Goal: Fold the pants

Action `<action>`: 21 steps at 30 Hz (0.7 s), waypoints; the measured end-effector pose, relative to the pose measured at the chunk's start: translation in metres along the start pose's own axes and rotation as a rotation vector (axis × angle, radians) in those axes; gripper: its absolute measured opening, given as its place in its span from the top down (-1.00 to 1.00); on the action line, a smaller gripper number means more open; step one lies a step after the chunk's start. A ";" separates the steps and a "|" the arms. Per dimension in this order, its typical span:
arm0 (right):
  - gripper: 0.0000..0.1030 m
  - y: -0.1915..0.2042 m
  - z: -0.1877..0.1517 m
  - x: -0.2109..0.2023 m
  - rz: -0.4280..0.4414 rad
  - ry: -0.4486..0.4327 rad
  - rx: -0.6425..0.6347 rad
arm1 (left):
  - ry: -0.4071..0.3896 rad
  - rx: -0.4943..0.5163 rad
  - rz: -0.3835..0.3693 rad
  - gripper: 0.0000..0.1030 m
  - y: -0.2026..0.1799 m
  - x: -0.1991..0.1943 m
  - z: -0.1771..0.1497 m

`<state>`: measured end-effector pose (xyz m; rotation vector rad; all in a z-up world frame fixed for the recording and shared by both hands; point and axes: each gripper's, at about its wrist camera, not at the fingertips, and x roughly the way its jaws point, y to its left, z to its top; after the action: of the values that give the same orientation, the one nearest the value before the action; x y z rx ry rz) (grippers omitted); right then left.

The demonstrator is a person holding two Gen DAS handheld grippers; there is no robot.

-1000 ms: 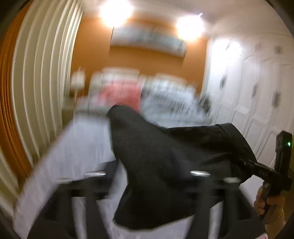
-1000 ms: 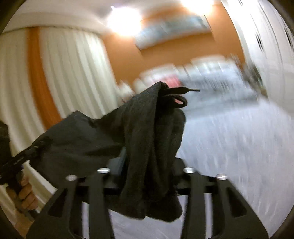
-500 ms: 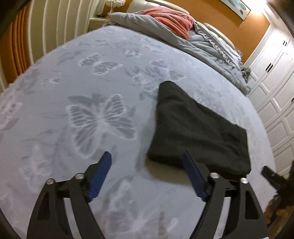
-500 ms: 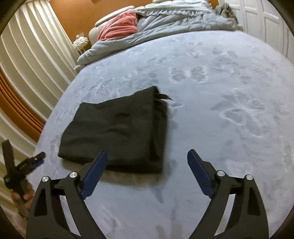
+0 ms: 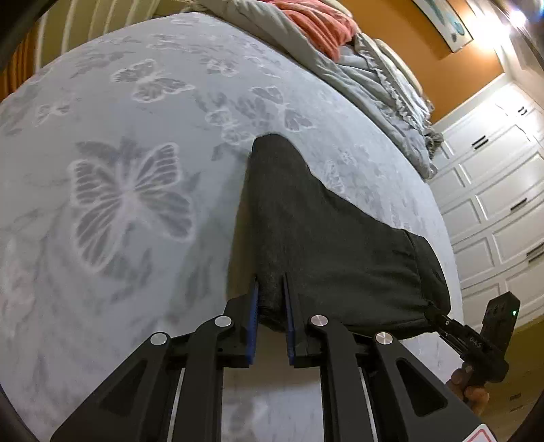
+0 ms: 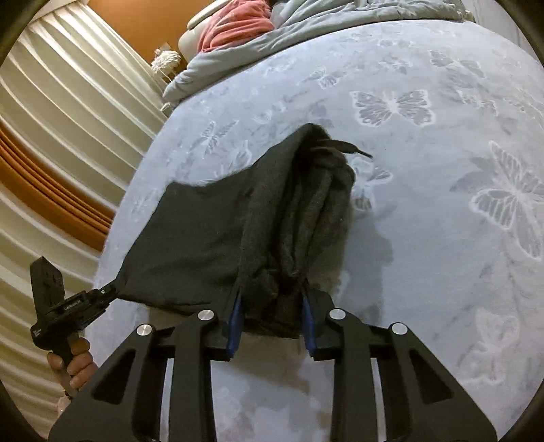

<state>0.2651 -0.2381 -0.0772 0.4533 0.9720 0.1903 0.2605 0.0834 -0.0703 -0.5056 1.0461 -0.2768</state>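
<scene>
The black pants (image 5: 326, 238) lie folded on the grey butterfly bedspread (image 5: 129, 190). My left gripper (image 5: 271, 295) is shut on the near left corner of the pants. My right gripper (image 6: 272, 299) is shut on the bunched near right edge of the pants (image 6: 238, 217), where thick folds and a drawstring (image 6: 353, 149) show. The right gripper also shows in the left wrist view (image 5: 442, 319), gripping the far corner. The left gripper shows in the right wrist view (image 6: 102, 292), pinching the other corner.
A rumpled grey duvet (image 5: 374, 78) and a pink blanket (image 5: 316, 23) lie at the head of the bed. White wardrobe doors (image 5: 493, 190) stand on the right. Cream and orange curtains (image 6: 61, 142) hang on the left.
A second ago both grippers held the pants up in the air. Half a second ago both were open with the pants lying flat. Now both have closed on the near edge.
</scene>
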 end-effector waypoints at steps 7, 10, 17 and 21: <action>-0.08 -0.012 -0.031 0.008 -0.211 0.014 0.002 | -0.039 0.198 0.287 0.66 -0.025 0.007 -0.037; -0.08 0.017 -0.041 -0.035 -0.308 -0.123 -0.106 | -0.156 0.314 0.333 0.27 -0.053 -0.031 -0.059; -0.77 0.077 -0.089 -0.112 -0.398 -0.391 -0.224 | -0.342 0.436 0.413 -0.37 -0.078 -0.097 -0.127; -0.89 0.075 -0.122 -0.116 -0.391 -0.396 -0.198 | -0.384 0.479 0.478 -0.51 -0.072 -0.108 -0.154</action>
<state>0.1026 -0.1773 -0.0145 0.1043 0.6271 -0.1535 0.0746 0.0298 -0.0130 0.1284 0.6647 0.0032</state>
